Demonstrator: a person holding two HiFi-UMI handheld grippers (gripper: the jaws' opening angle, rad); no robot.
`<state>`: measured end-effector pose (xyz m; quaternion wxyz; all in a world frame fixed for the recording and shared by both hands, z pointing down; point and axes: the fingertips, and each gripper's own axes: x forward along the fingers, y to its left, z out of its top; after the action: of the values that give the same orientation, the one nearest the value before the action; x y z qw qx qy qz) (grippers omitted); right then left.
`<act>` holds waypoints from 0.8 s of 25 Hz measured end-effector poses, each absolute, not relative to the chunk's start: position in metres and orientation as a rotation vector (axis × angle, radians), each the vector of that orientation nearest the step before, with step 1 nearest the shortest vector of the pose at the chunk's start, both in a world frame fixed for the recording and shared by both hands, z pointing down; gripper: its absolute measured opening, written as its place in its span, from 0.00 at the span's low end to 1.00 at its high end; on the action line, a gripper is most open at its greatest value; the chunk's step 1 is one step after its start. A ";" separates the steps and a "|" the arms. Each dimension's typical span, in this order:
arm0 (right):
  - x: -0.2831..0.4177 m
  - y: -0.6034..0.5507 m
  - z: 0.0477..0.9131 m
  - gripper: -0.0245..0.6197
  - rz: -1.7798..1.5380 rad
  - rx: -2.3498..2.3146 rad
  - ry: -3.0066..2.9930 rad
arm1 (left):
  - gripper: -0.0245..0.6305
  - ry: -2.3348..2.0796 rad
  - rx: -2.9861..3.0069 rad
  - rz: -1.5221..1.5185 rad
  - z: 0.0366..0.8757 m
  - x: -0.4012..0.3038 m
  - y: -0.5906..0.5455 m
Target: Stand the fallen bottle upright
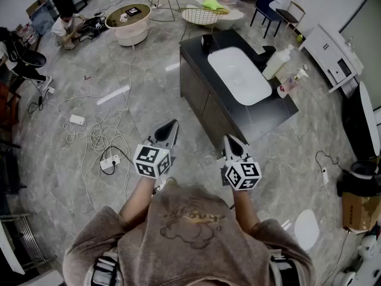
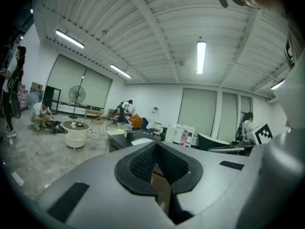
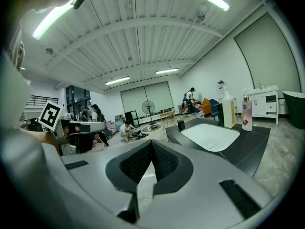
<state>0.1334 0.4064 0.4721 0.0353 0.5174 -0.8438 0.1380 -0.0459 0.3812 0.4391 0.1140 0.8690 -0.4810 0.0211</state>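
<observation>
A dark counter (image 1: pixel 274 115) with a white sink basin (image 1: pixel 239 75) stands ahead of me. On its far right side are a tall white pump bottle (image 1: pixel 277 61) and a smaller pink bottle (image 1: pixel 289 84). In the right gripper view the white bottle (image 3: pixel 228 110) and the pink bottle (image 3: pixel 246 113) both stand upright beside the basin (image 3: pixel 209 136). My left gripper (image 1: pixel 171 126) and right gripper (image 1: pixel 230 139) hang in the air short of the counter's near corner. Both are shut, tips meeting, with nothing between them (image 2: pixel 156 145) (image 3: pixel 151 142).
A black cup (image 1: pixel 207 42) sits at the counter's far end. White cables and a power strip (image 1: pixel 108 162) trail over the floor at the left. Further off are a round low table (image 1: pixel 128 18), a wire table (image 1: pixel 201 16), a blue chair (image 1: pixel 266 5) and a white cabinet (image 1: pixel 333 53).
</observation>
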 end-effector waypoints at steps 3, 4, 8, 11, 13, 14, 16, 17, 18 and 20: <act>0.128 0.406 0.472 0.04 0.428 1.589 -2.593 | 0.07 -1.403 2.558 0.073 0.439 -0.048 0.382; 0.126 0.406 0.472 0.04 0.435 1.589 -2.594 | 0.07 -1.401 2.559 0.075 0.439 -0.049 0.383; 0.114 0.408 0.472 0.04 0.457 1.589 -2.603 | 0.07 -1.391 2.561 0.077 0.438 -0.057 0.384; 0.103 0.408 0.472 0.04 0.455 1.588 -2.598 | 0.07 -1.380 2.571 0.078 0.435 -0.064 0.381; 0.097 0.408 0.473 0.04 0.459 1.597 -2.589 | 0.07 -1.363 2.583 0.080 0.434 -0.068 0.380; 0.094 0.409 0.474 0.04 0.458 1.605 -2.584 | 0.07 -1.352 2.591 0.083 0.435 -0.069 0.380; 0.089 0.409 0.477 0.04 0.453 1.629 -2.575 | 0.07 -1.334 2.609 0.087 0.438 -0.074 0.379; 0.086 0.408 0.479 0.04 0.450 1.644 -2.571 | 0.07 -1.327 2.617 0.086 0.439 -0.076 0.378; 0.083 0.407 0.482 0.04 0.449 1.660 -2.567 | 0.07 -1.320 2.623 0.084 0.441 -0.079 0.377; 0.077 0.406 0.486 0.04 0.460 1.690 -2.558 | 0.07 -1.305 2.632 0.084 0.443 -0.085 0.374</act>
<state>0.0766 0.4064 0.4857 0.0206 0.5449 -0.8250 0.1482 -0.0848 0.3738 0.4433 0.1010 0.8910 -0.4416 0.0286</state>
